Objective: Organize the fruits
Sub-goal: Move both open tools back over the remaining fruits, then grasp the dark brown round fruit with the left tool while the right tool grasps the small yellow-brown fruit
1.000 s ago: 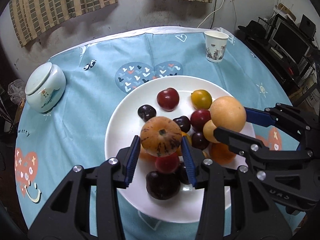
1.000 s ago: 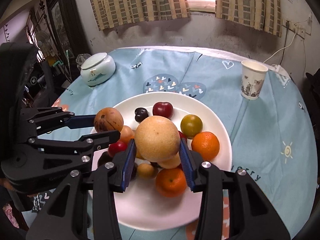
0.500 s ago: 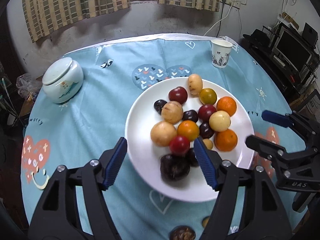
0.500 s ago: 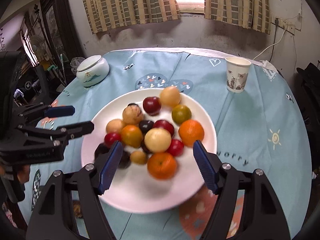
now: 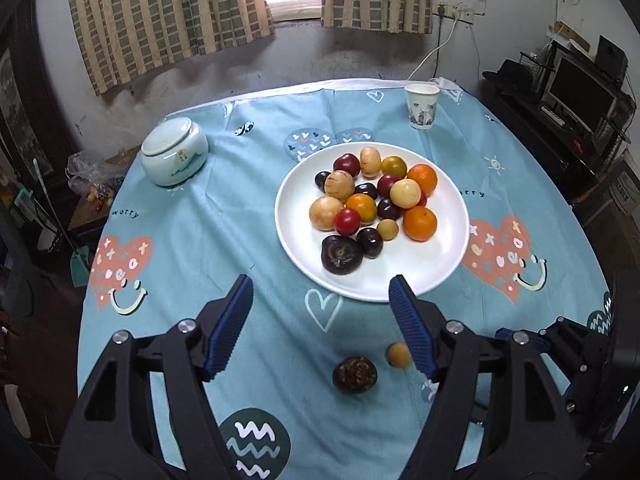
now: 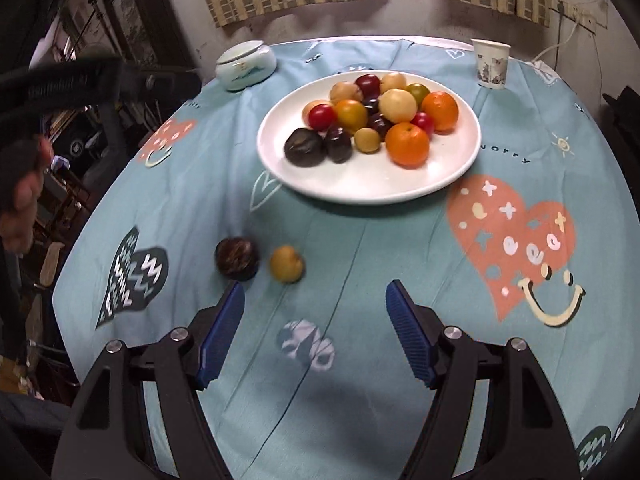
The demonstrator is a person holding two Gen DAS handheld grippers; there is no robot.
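Both wide and holding nothing: left tool [image 5: 322, 320], right tool [image 6: 314, 316]. Fruit piled on plate [image 5: 440, 264]; dark fruit [image 5: 354, 374] and yellow fruit [image 5: 399, 355] on bench [image 5: 224, 240].

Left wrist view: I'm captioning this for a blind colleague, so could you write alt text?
A white plate piled with mixed fruit sits on a blue patterned tablecloth. The open left gripper hovers over two loose fruits: a dark one and a small yellow one.
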